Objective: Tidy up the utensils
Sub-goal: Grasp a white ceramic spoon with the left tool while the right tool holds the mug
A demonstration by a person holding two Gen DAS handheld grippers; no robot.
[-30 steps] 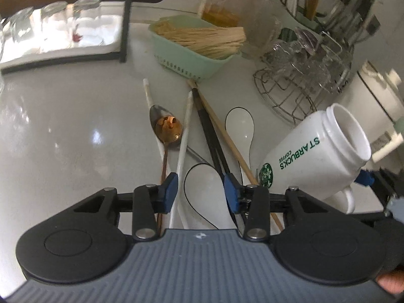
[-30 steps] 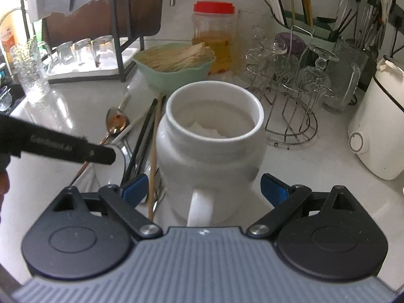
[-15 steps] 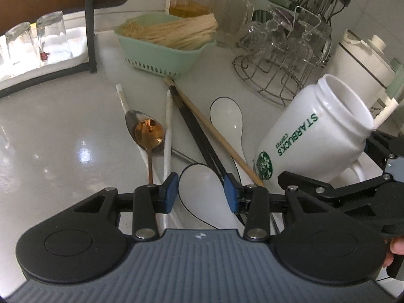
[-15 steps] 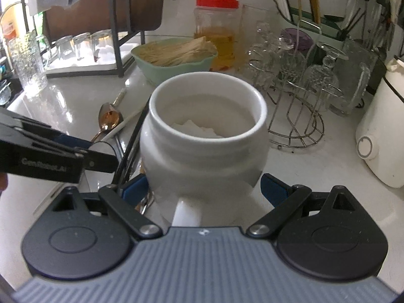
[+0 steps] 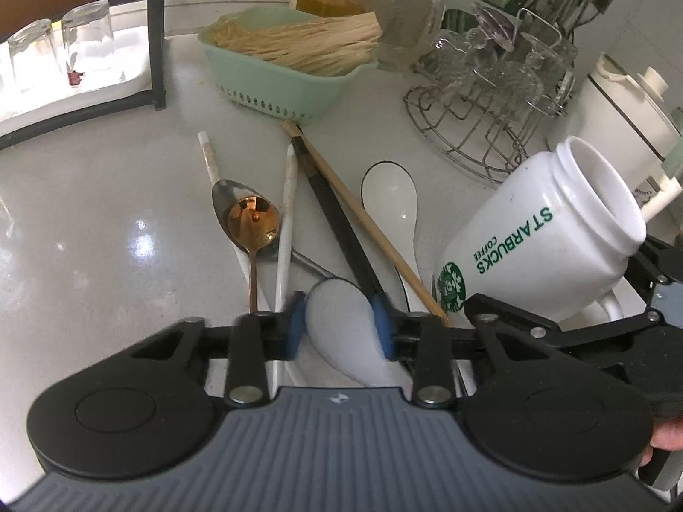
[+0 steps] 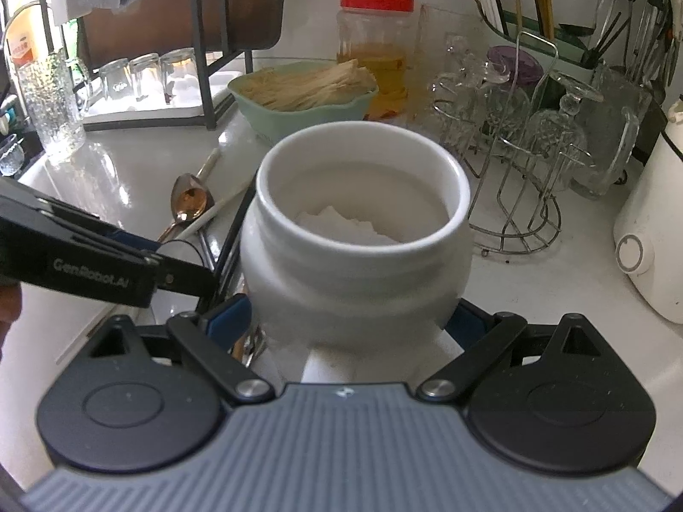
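A: Eyes on the white ceramic soup spoon (image 5: 341,324). It lies on the white counter (image 5: 94,222) at the near end of the utensil pile, bowl toward the camera, handle running back under the gripper body.

B: And the left gripper (image 5: 339,326) is right on it. Its jaws have just been closing, and the blue pads now sit against either side of the spoon's bowl. I'd call that a narrow grip across the bowl.

A: The right gripper (image 6: 350,320)?

B: Spread about halfway and clamped on the body of the white Starbucks mug (image 5: 550,234), held tilted, mouth up and away to the right. Something pale lies inside it (image 6: 345,222); I can't say what.

A: So the geometry: the mug's mouth is up and to the right of the spoon, close by. The left hand is the only one free to carry, and it's already nearest.

B: My guess is the spoon wants lifting and swinging right, handle end leading into that mouth. Its long axis runs near to far, so some turning looks needed.

A: Left behind in the pile: a copper-bowled spoon (image 5: 252,222), a second white soup spoon (image 5: 390,200), black chopsticks (image 5: 337,230), a wooden chopstick (image 5: 363,222) and white chopsticks (image 5: 285,222), all crossing each other, with a mint-green basket (image 5: 281,85) beyond.
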